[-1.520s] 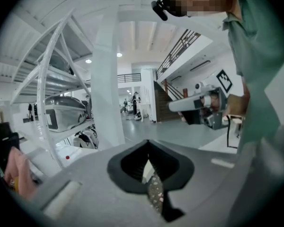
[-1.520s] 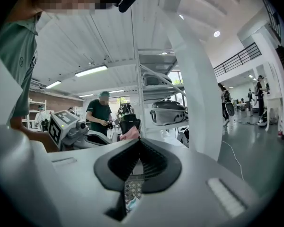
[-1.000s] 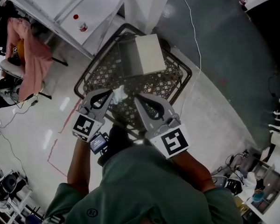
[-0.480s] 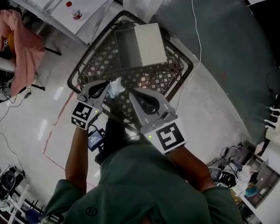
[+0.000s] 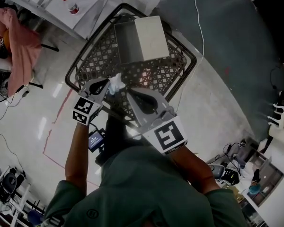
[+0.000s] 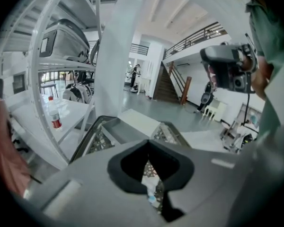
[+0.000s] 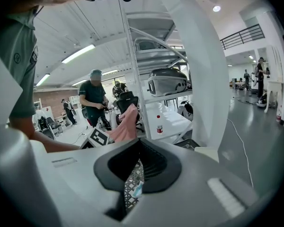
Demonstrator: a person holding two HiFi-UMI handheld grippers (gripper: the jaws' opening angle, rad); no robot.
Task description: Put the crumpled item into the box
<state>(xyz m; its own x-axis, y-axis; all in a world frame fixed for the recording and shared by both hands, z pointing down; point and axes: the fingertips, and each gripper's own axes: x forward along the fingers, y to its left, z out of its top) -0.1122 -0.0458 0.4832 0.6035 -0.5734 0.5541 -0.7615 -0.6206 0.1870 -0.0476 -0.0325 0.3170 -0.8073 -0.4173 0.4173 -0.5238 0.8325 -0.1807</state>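
**Change since earlier frames.** Both claws have sunk toward the basket (image 5: pixel 99 60). The left claw (image 5: pixel 110 83) has sunk further, and its marker cube (image 5: pixel 84 111) now looks smaller. The crumpled item (image 5: pixel 116 82) remains in the same grip.

**Left claw.** Pressed together, pinching the crumpled item at its tips. It points forward and down over the near left part of the basket. A bare forearm (image 5: pixel 78 150) stretches out behind it.

**Right claw** (image 5: pixel 129 92). Seemingly pressed together with the tips meeting; only basket lattice shows through the loop of its jaws. It sits just beside the left claw, pointing forward and down over the basket's near edge. Its cube (image 5: pixel 166 135) is close to the person's chest.

**Crumpled item.** A white wad with a trace of blue. It hangs in the air above the basket's lattice, well short of the box (image 5: pixel 150 37) and not in it.

**Box.** At the basket's far edge, open. The grey inside shows on its left and a white flap on its right.

**Basket.** Black lattice with a rounded rim, standing on the pale floor.

**Surroundings.** A red-capped bottle (image 5: pixel 74 7) stands on a white counter beyond the basket's far left corner. A pink cloth (image 5: pixel 21 46) is draped farther left.
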